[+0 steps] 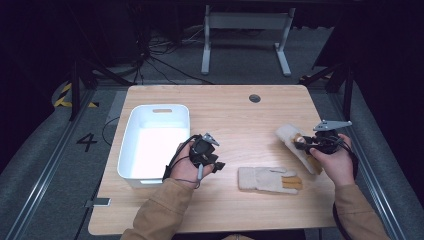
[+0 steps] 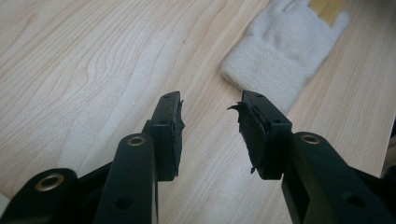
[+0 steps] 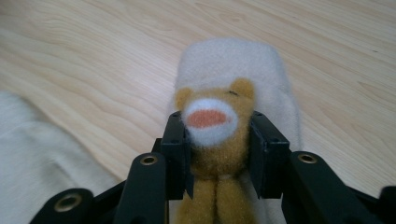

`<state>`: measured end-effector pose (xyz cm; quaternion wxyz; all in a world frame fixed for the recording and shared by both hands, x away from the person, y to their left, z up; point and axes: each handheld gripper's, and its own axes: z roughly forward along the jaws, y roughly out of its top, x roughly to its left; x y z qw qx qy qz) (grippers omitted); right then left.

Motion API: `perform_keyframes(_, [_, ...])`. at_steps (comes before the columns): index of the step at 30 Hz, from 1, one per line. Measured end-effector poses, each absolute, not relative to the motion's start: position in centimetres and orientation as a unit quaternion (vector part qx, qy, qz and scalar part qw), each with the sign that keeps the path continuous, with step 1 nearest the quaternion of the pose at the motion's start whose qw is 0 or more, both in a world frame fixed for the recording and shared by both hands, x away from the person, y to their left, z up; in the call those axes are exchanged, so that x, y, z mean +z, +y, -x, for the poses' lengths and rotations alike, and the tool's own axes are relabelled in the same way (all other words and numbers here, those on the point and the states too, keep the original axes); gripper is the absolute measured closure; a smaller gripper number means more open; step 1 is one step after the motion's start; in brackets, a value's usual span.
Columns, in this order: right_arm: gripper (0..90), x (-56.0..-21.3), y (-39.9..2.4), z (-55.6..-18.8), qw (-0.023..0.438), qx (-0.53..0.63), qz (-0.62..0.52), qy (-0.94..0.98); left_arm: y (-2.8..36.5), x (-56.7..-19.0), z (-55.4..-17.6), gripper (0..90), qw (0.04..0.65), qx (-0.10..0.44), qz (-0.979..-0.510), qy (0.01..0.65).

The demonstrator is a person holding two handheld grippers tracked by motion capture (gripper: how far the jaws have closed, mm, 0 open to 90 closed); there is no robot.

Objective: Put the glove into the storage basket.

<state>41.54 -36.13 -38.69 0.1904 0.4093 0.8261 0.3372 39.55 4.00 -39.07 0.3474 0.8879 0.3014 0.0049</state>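
Note:
Two cream knitted gloves with tan fingers are on the wooden table (image 1: 230, 120). One glove (image 1: 265, 180) lies flat near the front edge, and its cuff (image 2: 280, 65) shows ahead of my left gripper (image 2: 210, 112), to the right. That left gripper (image 1: 216, 165) hovers over bare wood with its jaws apart and nothing between them. My right gripper (image 1: 300, 145) is shut on the other glove (image 1: 289, 136), at the right side of the table. Its pads pinch a tan bear face with a white and orange muzzle (image 3: 210, 121) sewn on that glove (image 3: 233, 60).
A white plastic bin (image 1: 161, 108) stands at the left of the table, beside my left hand. A round cable hole (image 1: 254, 98) sits near the far edge. Beyond the table are a desk frame (image 1: 245, 30) and floor cables.

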Motion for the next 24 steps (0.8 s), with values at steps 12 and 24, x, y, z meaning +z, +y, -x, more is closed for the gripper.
perform_keyframes(12, [63.2,-37.4,-33.9,-39.6,0.157,0.337,-0.348,0.861,3.3,-38.8,-39.5,59.9,0.349,0.003,-0.891,0.291])
perform_keyframes(24, [62.5,-38.0,-31.4,-38.3,0.120,0.338,-0.266,0.895,2.5,-38.9,-39.3,61.5,0.346,-0.006,-0.896,0.278])
